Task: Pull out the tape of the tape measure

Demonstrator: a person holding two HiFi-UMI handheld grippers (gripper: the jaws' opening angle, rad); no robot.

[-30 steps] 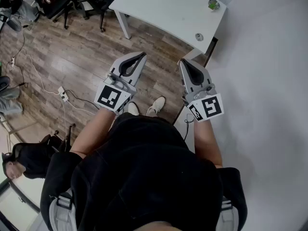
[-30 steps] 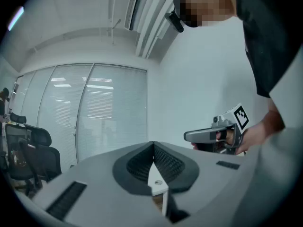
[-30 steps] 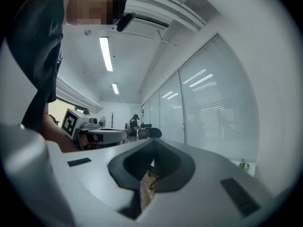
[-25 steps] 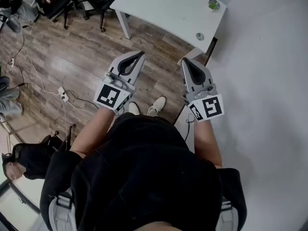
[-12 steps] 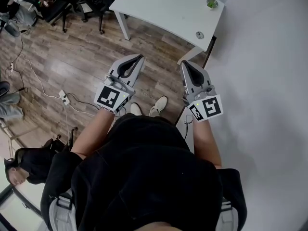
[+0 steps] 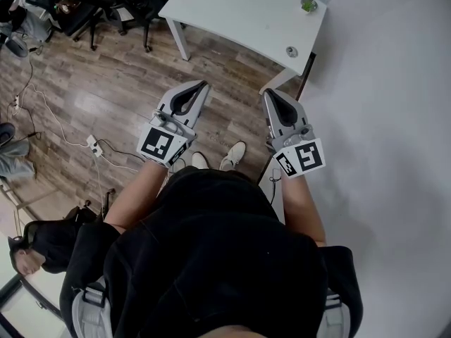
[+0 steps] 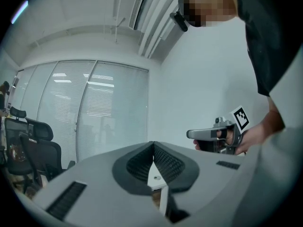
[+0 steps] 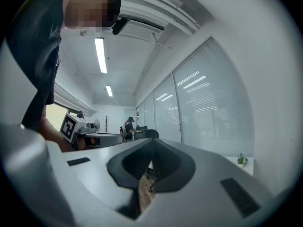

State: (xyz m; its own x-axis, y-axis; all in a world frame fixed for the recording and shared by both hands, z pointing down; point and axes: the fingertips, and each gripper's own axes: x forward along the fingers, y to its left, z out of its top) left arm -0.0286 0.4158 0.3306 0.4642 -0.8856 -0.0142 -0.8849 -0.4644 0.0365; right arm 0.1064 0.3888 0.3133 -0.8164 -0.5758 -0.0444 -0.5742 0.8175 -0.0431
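The person stands on a wood floor facing a white table. Each hand holds a gripper, the 2 level and side by side but apart. The left gripper has its 2 jaws pressed together. In its own view the ribbed black pads meet in a closed seam with nothing between them. The right gripper is likewise closed tight and empty, its pads touching at the tips. Each carries its marker cube at the rear, by the wrist. In the left gripper view the right one shows off to the side, held by a hand.

On the table sit 2 small things, well apart from both grippers. A little green plant stands near the far right corner. A small round grey object lies by the near right corner — too small to tell whether it is the tape measure.

The person's shoes point toward the table. Office chairs stand left of it, and a power strip with cables lies on the floor further left. A white wall fills the right side.
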